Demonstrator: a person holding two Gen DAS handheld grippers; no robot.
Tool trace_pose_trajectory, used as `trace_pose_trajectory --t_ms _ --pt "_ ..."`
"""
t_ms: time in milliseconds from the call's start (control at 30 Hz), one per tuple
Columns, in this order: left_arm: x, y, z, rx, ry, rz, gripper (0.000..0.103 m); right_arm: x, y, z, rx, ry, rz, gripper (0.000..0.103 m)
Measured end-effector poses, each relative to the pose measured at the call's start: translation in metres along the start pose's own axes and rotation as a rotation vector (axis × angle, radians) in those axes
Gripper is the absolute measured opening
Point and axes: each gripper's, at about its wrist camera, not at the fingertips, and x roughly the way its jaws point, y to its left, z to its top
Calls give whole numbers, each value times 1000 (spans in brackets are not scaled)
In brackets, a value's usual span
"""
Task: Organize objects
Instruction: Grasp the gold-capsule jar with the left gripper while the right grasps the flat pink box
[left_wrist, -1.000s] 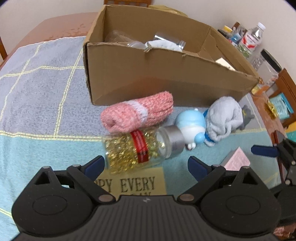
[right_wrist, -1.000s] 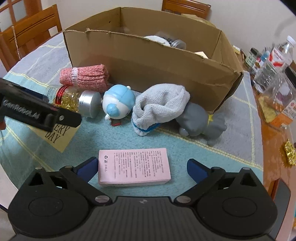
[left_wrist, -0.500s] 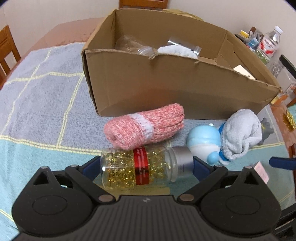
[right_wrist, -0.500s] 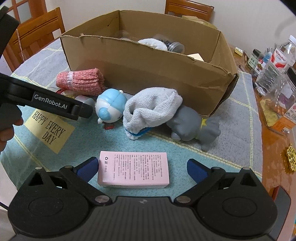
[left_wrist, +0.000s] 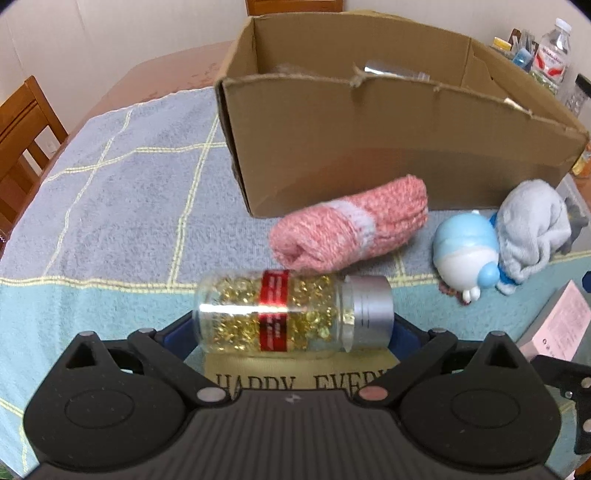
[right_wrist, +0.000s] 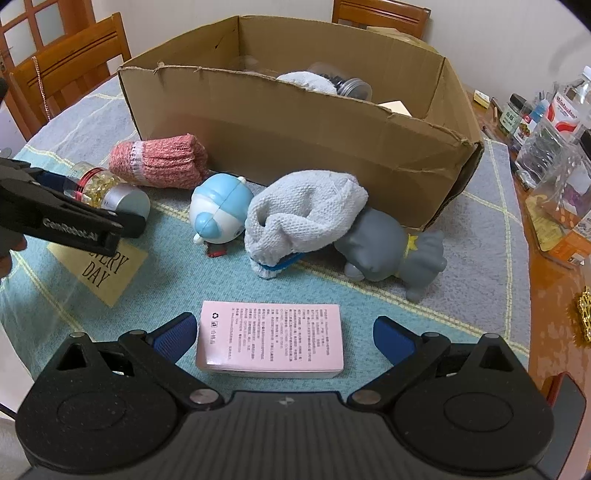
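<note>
Capsules, golden and glossy, are filling the clear glass bottle with the red label band and silver screw cap (left_wrist: 291, 312), which is lying on its side on the blue-and-grey checked tablecloth (left_wrist: 110, 206), partly over a tan card printed with black lettering (left_wrist: 295, 376). The left gripper (left_wrist: 291, 334) is straddling this bottle end to end, its jaws opening to nearly their widest; the blue pads are sitting just outside the base and the cap, and no squeeze is showing yet. The right gripper (right_wrist: 284, 334) is hanging wide open around the flat pink cardboard box with small printed text (right_wrist: 271, 338), one pad close to its left end and the other standing clear of its right end, so it is holding nothing.

Judging by this, both hands are lining up for a pick, with the large open brown cardboard carton (right_wrist: 295, 122) behind as the likely destination. Between the carton and the grippers are lying a rolled pink knitted sock (left_wrist: 351, 225), a blue-and-white round toy figure (right_wrist: 219, 212), a crumpled pale grey sock (right_wrist: 303, 218) and a grey soft-plastic animal toy (right_wrist: 391, 247).

The next move is calling for the left jaws to close along the bottle's length, squarely on base and cap, since round glass may roll or slip out.
</note>
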Motion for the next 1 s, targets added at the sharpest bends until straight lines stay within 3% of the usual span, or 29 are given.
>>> trace_pose_trajectory --t_ms 267,1000 --pt "3 4 -3 -51 -27 -26 102 4 1 -4 -3 16 12 103" --pt "-5 3 -2 -29 -72 -3 95 16 4 -7 32 31 7 99"
